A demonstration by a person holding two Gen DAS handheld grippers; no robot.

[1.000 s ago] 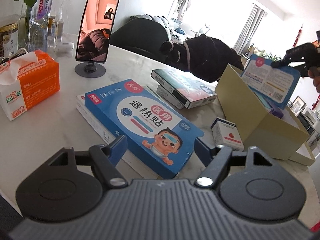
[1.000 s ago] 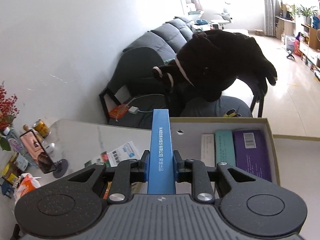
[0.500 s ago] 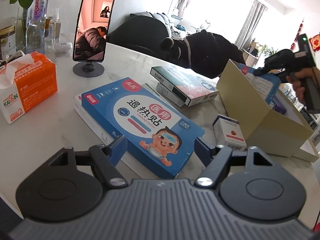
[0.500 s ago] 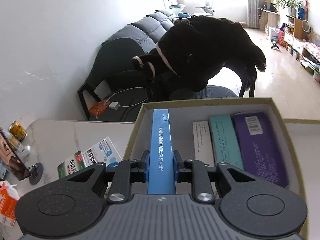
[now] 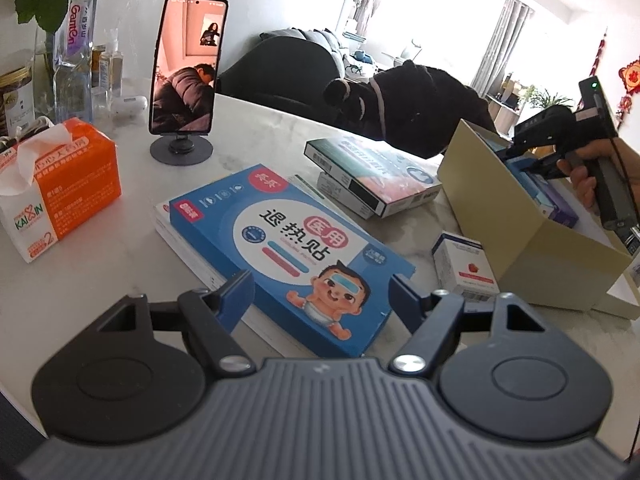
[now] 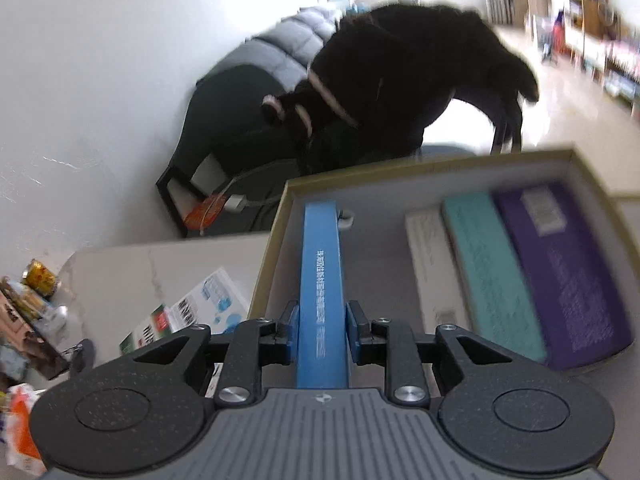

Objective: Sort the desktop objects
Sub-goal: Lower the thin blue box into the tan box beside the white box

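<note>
While the right gripper (image 6: pixel 322 330) pinches a slim blue box (image 6: pixel 321 280) on edge between its fingers, the carton hangs inside the tan cardboard box (image 6: pixel 276 240), near its left wall and apart from the white, teal and purple packs (image 6: pixel 560 276) lined up on the right. Placement appears to be the step in hand; the next move likely calls for lowering the carton to the floor of the container, then easing the fingers apart. Across the table (image 5: pixel 100 264), the left gripper (image 5: pixel 320 292) waits with fingers spread wide over a large blue fever-patch box (image 5: pixel 288 248), apparently next for sorting.
</note>
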